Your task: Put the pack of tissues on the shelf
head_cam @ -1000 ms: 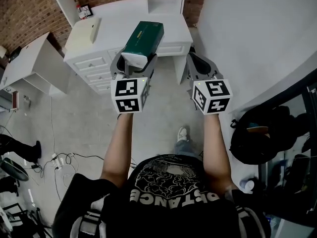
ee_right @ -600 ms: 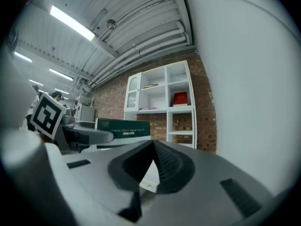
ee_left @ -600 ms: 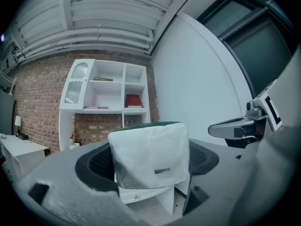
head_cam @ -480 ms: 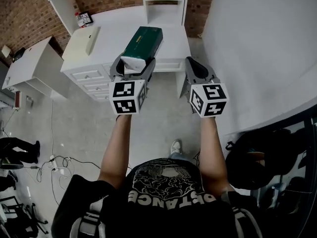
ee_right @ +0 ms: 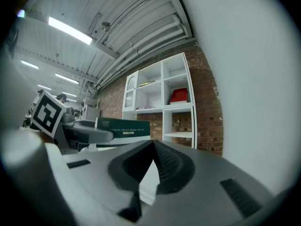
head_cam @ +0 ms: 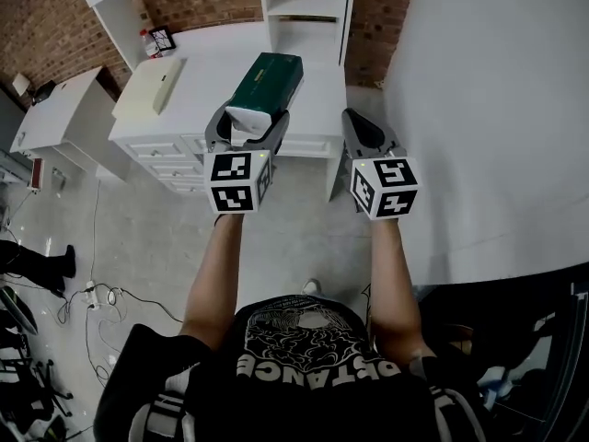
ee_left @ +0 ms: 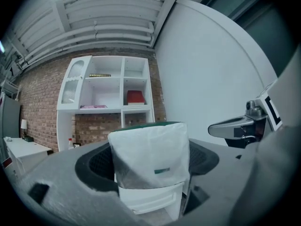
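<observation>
A green-and-white pack of tissues (head_cam: 265, 83) is held in the air, and my left gripper (head_cam: 248, 120) is shut on its white near end (ee_left: 149, 161). Seen from the right gripper view, the pack (ee_right: 123, 127) shows at the left as a green side with print. My right gripper (head_cam: 361, 127) is shut with nothing in it, level with the left one and to its right. Ahead stands a white shelf unit (ee_left: 109, 95) with open compartments against a brick wall; in the head view only its lower part (head_cam: 307, 3) shows.
A white desk with drawers (head_cam: 204, 72) stands under the shelf unit, with a cream box (head_cam: 150, 86) and a small bottle (head_cam: 147, 42) on it. A red item (ee_left: 135, 97) and a flat book (ee_left: 93, 106) lie in shelf compartments. A white wall (head_cam: 488, 90) runs along the right.
Both grippers and the person have moved forward toward the desk and shelf unit, the pack still held. The shelf now shows larger at the top of the head view.
</observation>
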